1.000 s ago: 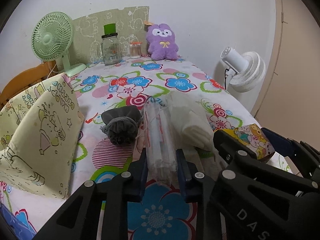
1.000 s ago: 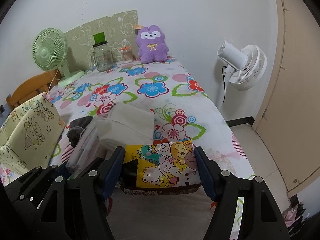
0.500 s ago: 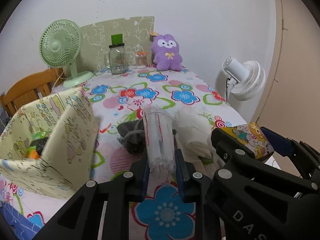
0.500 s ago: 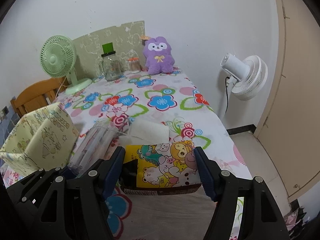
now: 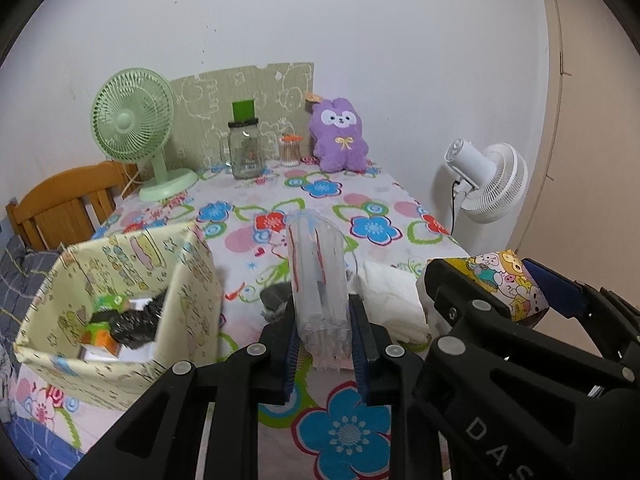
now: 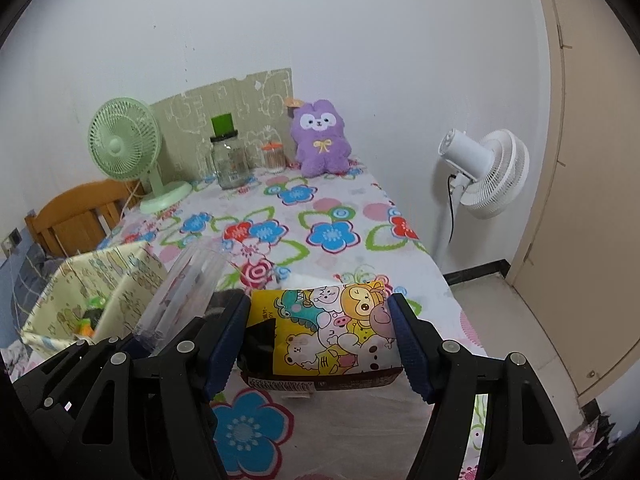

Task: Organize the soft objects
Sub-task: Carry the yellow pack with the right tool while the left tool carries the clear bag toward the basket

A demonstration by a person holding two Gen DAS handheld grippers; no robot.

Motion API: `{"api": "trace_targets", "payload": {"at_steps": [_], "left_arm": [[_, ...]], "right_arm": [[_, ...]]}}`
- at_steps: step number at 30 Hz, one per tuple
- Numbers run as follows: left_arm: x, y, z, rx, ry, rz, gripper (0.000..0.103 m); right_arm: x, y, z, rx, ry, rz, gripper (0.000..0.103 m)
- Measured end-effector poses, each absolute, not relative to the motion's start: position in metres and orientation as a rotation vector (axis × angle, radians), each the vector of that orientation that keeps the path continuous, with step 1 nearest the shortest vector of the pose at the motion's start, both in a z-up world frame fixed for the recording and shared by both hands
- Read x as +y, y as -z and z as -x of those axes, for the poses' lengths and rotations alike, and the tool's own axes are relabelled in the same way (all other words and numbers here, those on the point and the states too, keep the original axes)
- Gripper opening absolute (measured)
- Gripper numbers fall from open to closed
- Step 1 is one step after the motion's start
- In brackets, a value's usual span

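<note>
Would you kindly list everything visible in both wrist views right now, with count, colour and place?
Clear plastic packet: one, transparent, in left gripper.
Cartoon pack: one, yellow, in right gripper.
Fabric bin: one, pale yellow, table's left, holds items.
White cloth: one, on table centre.
Grey bundle: one, behind the packet.
Plush toy: one, purple, by the wall.
Desk fan: one, green, far left.
Glass jar: one, clear, green lid.
Small jar: one, orange lid.
Standing fan: one, white, right of table.
Chair: one, wooden, left.
Table: one, floral cloth.
Left gripper: black, shut.
Right gripper: black, gripping.
</note>
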State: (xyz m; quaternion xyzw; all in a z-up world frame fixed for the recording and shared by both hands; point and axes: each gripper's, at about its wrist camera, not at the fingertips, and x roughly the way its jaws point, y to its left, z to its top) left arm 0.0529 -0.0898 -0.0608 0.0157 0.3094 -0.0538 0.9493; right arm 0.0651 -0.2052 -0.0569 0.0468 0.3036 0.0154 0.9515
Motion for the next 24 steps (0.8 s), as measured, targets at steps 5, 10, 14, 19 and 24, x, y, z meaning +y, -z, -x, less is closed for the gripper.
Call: {"api": "trace_targets", "payload": {"at_steps": [5,10,14,19,24], "left_arm": [[-0.082,0.046,-0.052,0.606,0.100,-0.036,0.022],[-0.073,0.034,-0.056,0.598,0.095,-0.031,0.022],[-0.065,0.024,-0.058,0.584,0.085,-0.039,0.022],[-0.051,0.014,-0.059,0.570,0.077,-0.041,0.022],[-0.037,0.006,-0.058,0.556,0.070,-0.035,0.022]], "right_arm": [[-0.199,0.045,-0.066,0.607,-0.033,-0.094,0.073],[-0.190,0.032,-0.069,0.593,-0.031,-0.084,0.073],[-0.181,0.022,-0.070,0.585,-0.037,-0.078,0.073],[-0.168,0.010,-0.072,0.568,-0.053,-0.069,0.073],[-0.152,-0.001,-0.074,0.551,-0.073,-0.056,0.073]]}}
